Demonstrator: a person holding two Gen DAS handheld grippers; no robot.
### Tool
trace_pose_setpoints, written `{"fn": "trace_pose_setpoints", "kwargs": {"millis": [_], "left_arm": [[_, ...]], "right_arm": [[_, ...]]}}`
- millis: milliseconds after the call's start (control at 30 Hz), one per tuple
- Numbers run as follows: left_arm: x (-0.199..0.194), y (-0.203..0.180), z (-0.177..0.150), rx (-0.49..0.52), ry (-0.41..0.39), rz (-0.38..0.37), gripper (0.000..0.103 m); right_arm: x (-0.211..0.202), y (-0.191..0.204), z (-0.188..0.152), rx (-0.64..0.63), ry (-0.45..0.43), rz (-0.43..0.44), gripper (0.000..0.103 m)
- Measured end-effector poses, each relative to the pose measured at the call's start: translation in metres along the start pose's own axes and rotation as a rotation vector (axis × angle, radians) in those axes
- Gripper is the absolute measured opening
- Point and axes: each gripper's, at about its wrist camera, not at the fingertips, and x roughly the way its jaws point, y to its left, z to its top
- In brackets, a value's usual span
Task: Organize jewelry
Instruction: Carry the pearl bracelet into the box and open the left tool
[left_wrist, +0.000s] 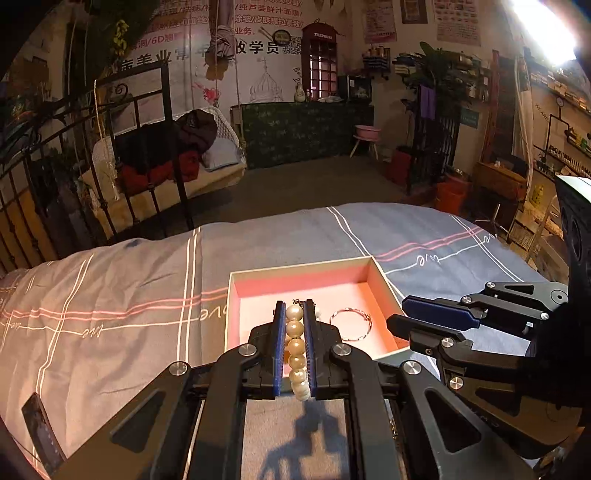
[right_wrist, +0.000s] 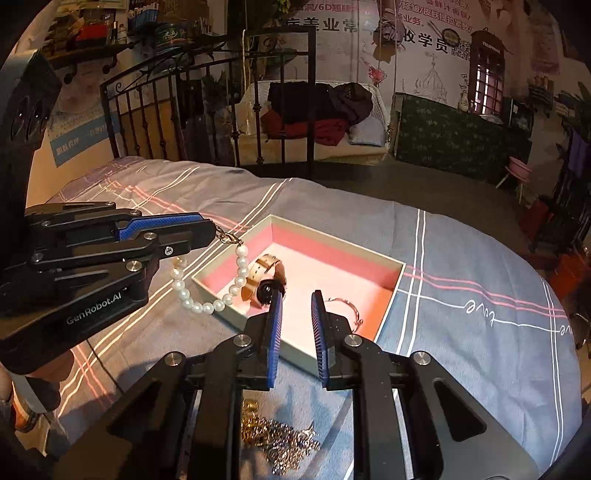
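Observation:
My left gripper (left_wrist: 294, 304) is shut on a pearl bracelet (left_wrist: 295, 347), whose beads run in a row between its blue pads. In the right wrist view the left gripper (right_wrist: 212, 232) hangs over the near left corner of the box, and the pearl bracelet (right_wrist: 207, 304) dangles from it in a loop. The open box (right_wrist: 369, 254) has a pink lining and holds a gold watch (right_wrist: 264, 280) and a thin bangle (right_wrist: 347, 310). My right gripper (right_wrist: 296, 295) hovers at the box's near edge, its pads narrowly apart with nothing between them.
The box (left_wrist: 303, 264) lies on a grey bedsheet (left_wrist: 110, 295) with pink and white stripes. A heap of loose gold and silver jewelry (right_wrist: 280, 439) lies on the sheet under the right gripper. A dark flat object (left_wrist: 40, 424) sits near the left edge. An iron bed rail (left_wrist: 147, 155) stands behind.

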Motion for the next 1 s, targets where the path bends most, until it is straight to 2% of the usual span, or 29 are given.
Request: {"fn": "trace_pose_setpoints", "kwargs": {"millis": [133, 300, 567, 900, 933, 967, 1000], "left_arm": [[0.023, 0.002, 0.02, -0.022, 0.029, -0.001, 0.009], [0.047, 0.001, 0.026, -0.031, 0.069, 0.014, 0.009], [0.064, -0.004, 0.026, -0.034, 0.107, 0.009, 0.009], [0.089, 0.001, 0.007, -0.053, 0.201, 0.036, 0.01], [0.088, 0.005, 0.006, -0.067, 0.201, 0.036, 0.011], [0.085, 0.008, 0.007, -0.081, 0.204, 0.03, 0.024], [0.081, 0.009, 0.008, -0.092, 0.198, 0.025, 0.047]], "right_arm": [[0.022, -0.013, 0.017, 0.014, 0.019, -0.044, 0.017], [0.041, -0.026, 0.02, 0.053, 0.043, -0.059, 0.017], [0.062, -0.03, 0.014, 0.057, 0.1, -0.067, 0.017], [0.084, -0.026, -0.005, 0.042, 0.171, -0.072, 0.017], [0.084, -0.026, -0.006, 0.04, 0.174, -0.075, 0.017], [0.082, -0.026, -0.006, 0.04, 0.173, -0.079, 0.018], [0.078, -0.027, -0.007, 0.043, 0.166, -0.087, 0.031]]}}
